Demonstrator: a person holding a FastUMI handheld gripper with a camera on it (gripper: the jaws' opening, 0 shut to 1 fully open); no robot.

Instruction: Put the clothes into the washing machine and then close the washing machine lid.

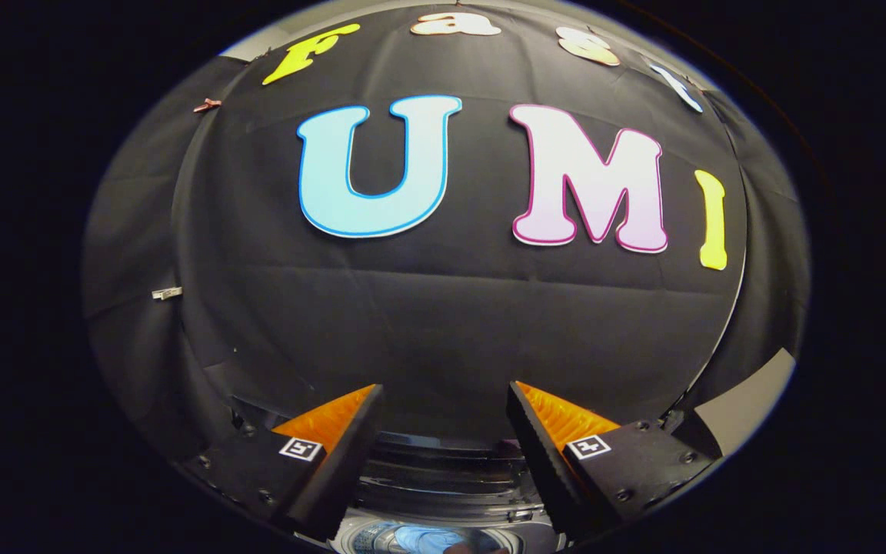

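Observation:
My gripper is open, its two fingers spread wide with nothing between them. It is raised and faces the booth's black cloth wall. Below and between the fingers lies the top of the washing machine, dark with ribbed edges. Its round drum opening shows at the very bottom, shiny metal with something bluish inside that I cannot make out. The lid's position cannot be told from here. No clothes are in the fingers.
The black cloth wall stands close behind the machine and fills the space ahead. A small clip is pinned on the cloth to the left. A pale grey strip of surface shows to the right of the right finger.

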